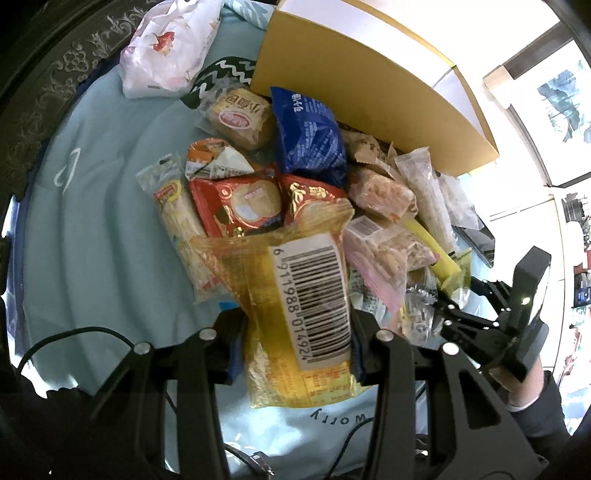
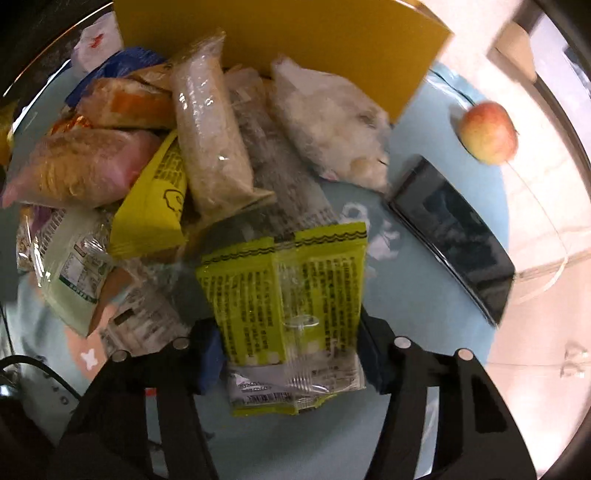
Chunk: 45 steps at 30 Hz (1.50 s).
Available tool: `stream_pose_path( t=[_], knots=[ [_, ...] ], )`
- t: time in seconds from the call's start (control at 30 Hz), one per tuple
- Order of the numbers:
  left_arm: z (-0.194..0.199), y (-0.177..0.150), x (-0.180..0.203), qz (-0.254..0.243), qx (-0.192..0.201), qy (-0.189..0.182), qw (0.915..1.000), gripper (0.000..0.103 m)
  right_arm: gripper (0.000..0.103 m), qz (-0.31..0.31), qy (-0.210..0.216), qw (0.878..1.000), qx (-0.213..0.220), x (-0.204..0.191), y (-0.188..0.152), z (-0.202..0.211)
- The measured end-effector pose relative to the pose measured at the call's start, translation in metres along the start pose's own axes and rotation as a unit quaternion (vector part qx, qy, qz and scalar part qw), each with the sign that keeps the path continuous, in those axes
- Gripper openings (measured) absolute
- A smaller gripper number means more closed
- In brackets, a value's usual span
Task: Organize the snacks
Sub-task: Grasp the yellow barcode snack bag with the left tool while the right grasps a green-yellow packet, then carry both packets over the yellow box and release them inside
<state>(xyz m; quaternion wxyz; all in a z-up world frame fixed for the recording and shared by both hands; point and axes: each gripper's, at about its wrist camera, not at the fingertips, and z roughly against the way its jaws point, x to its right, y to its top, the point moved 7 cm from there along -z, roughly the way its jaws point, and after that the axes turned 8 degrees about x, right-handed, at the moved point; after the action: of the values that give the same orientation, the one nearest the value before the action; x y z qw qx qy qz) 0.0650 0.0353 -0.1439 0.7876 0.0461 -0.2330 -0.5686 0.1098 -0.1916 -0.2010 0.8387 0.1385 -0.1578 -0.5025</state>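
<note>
My left gripper is shut on a golden-yellow snack packet with a barcode label, held above the light blue cloth. My right gripper is shut on a yellow-green snack packet with black print. Both hold their packets at the near edge of a heap of snacks: red packets, a blue bag, clear rice-bar packs and a white bag. The right gripper also shows in the left wrist view, low at the right of the heap.
A yellow cardboard box stands behind the heap, also in the right wrist view. A white floral bag lies far left. An apple and a dark phone lie to the right. A black cable runs near the left gripper.
</note>
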Motion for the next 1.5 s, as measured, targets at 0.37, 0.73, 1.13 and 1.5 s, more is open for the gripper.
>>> stream_pose_path(
  t=[0.37,0.73,1.13,1.5],
  knots=[
    [0.015,0.009,0.024,-0.042,0.019,-0.019,0.9988,0.043,0.059,-0.129,0.087,0.984,0.091,0.030,0.031,0.086],
    [0.040,0.129,0.108,-0.093,0.123,-0.063,0.9861,0.043,0.059,-0.144,0.066,0.950,0.270,0.051,0.171,0.139],
    [-0.039,0.217,0.133,-0.039,0.103,-0.055,0.9924,0.043,0.060,-0.110,0.016,0.954,0.280,0.055,0.234,0.074],
    [-0.074,0.217,0.118,-0.003,0.065,-0.040,0.9971,0.095,0.077,-0.084,-0.022,0.962,0.258,0.064,0.216,0.050]
  ],
)
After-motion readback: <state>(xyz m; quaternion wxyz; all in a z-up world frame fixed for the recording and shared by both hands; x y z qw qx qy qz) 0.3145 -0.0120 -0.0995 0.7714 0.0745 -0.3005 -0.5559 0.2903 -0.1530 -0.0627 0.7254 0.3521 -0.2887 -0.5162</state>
